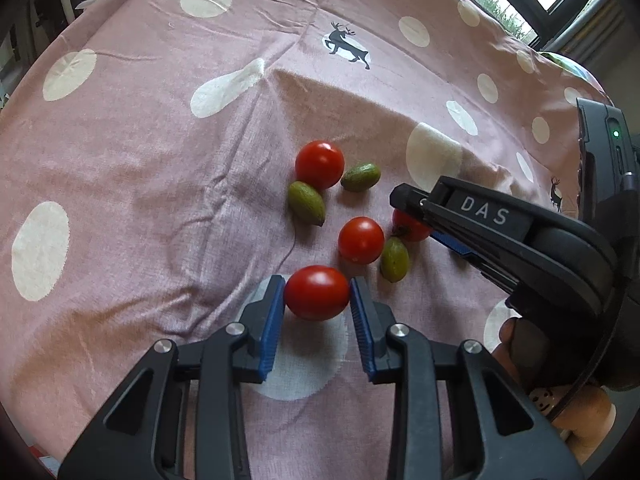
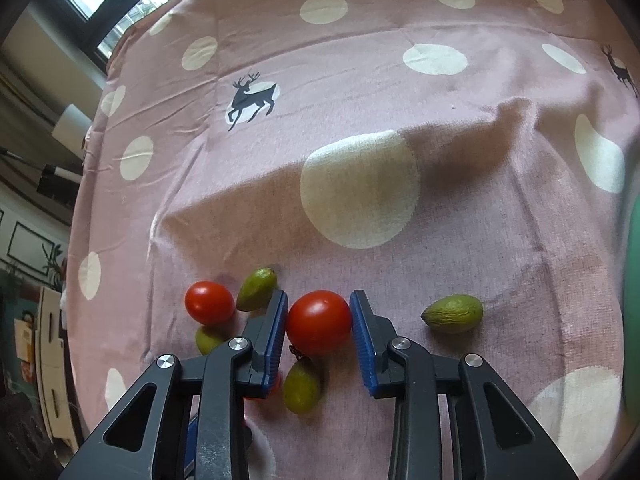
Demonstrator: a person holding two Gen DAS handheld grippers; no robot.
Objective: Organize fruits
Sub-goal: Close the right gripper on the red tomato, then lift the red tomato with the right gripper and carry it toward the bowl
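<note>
Grasp step being done on both sides. Left gripper (image 1: 317,294) being clenched on tomato (image 1: 317,293), lower centre; right gripper (image 2: 319,322) being clenched on second tomato (image 2: 319,322), lower centre. Green fruits (image 1: 360,176) being left on pink cloth (image 1: 140,160). Next: careful lift and sorting by kind judged needed; squeezing to be avoided.

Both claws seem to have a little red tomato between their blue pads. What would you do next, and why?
Probably lift both straight up a little. The left gripper is closed on one cherry tomato, the right gripper on another cherry tomato, with a green fruit lying close by that a sideways drag could knock.
</note>
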